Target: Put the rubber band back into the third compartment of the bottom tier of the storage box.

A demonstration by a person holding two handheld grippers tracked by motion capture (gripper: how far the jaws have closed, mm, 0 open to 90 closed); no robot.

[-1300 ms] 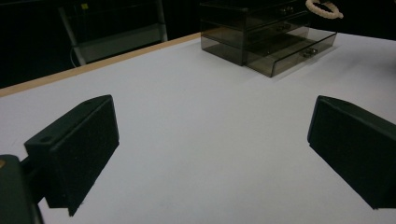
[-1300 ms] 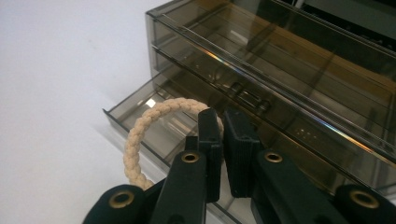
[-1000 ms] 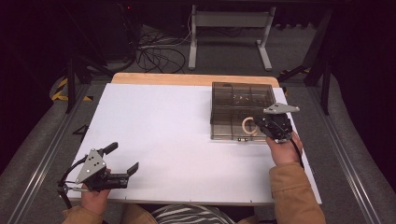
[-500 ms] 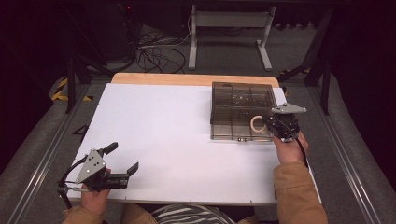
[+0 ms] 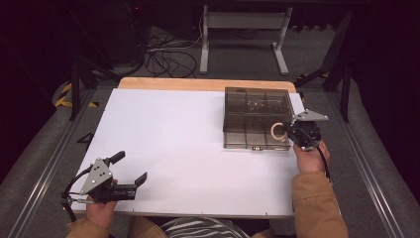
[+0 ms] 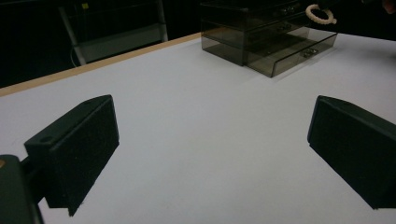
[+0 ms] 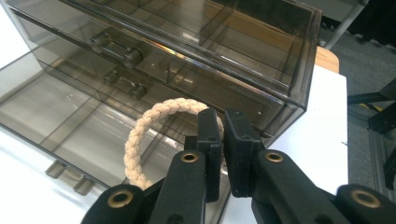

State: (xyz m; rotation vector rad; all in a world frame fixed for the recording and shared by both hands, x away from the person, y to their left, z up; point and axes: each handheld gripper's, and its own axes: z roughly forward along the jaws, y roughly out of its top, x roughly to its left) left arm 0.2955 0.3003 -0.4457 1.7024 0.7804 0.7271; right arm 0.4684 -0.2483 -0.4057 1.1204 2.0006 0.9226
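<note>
My right gripper (image 7: 223, 140) is clamped on a braided cream ring (image 7: 140, 128), holding it over the open bottom drawer of the smoky plastic drawer box (image 5: 255, 106). My left gripper (image 5: 132, 168) rests wide open and empty near the table's (image 5: 163, 124) front-left corner.

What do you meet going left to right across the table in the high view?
Left gripper → smoky plastic drawer box → braided rope ring → right gripper, shut on the ring.

No readable text, labels, brand names, numbers or signs anywhere: none on the smoky drawer box (image 5: 256, 118), table (image 5: 168, 129) or grippers.
</note>
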